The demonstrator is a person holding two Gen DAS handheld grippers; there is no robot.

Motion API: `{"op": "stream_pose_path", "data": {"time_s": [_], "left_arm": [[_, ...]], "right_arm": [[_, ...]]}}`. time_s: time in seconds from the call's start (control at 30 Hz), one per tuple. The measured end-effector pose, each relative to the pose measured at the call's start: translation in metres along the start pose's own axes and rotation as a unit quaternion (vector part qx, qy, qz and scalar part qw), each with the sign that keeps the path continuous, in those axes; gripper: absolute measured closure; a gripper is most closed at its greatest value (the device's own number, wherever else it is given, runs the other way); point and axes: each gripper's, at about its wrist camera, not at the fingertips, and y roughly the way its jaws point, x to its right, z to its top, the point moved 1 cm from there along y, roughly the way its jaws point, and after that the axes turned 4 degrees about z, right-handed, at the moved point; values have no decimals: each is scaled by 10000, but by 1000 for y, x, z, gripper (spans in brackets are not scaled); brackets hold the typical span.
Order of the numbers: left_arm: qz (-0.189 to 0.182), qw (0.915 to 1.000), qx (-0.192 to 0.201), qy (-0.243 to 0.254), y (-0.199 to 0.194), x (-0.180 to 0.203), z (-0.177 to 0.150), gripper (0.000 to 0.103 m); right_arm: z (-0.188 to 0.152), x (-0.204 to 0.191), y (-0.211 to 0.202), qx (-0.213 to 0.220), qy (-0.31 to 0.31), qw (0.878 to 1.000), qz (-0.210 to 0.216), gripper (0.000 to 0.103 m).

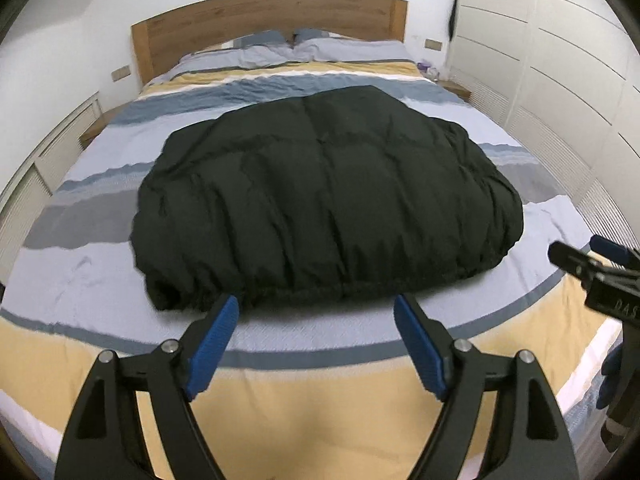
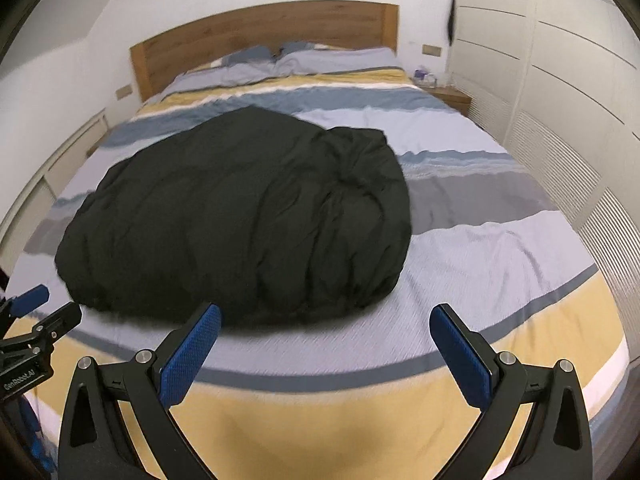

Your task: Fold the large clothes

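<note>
Black puffer jacket point(image 1: 328, 196) lies folded into a compact, rounded bundle on the bed point(image 1: 96, 280), mid-mattress, nearer the foot than the pillows point(image 1: 280, 50). Elastic hem edge faces the cameras. It sits flat on the striped duvet, nothing else on it.

Left gripper point(image 1: 316, 332): jaws spread wide, nothing between them, hanging just short of the bundle's near edge. No contact that I can see, though the left pad's tip overlaps the hem in this view, so a brush can't be ruled out.

Right gripper point(image 2: 326, 340): jaws also spread, empty, above the duvet beside the bundle's near right corner, clear of the fabric. Each gripper shows up at the edge of the other's view, so they're side by side over the foot of the bed.

Read: both tools off the garment, bundle holding its shape unaided. Sleeves appear tucked in, none sticking out. Looks like the fold is done or nearly so.

Risk: padded fill is springy, so the bundle could relax open; the top layer looks a bit domed.
</note>
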Motion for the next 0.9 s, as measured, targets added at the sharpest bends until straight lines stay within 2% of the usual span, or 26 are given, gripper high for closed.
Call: {"op": "stream_pose_path", "data": {"time_s": [0.27, 0.37, 0.73, 0.9], "left_arm": [[256, 9968, -501, -575, -4, -28, -14, 23], [427, 9956, -574, -604, -7, -35, -19, 23], [876, 9947, -74, -537, -50, -46, 2, 23], [941, 9938, -9, -584, -58, -52, 8, 23]], "right_arm": [[-8, -11, -19, -179, -279, 9994, 101, 1], [-5, -9, -23, -176, -273, 9994, 86, 1], [11, 1, -40, -45, -255, 9997, 10, 1], [16, 3, -46, -20, -265, 9996, 2, 1]]}}
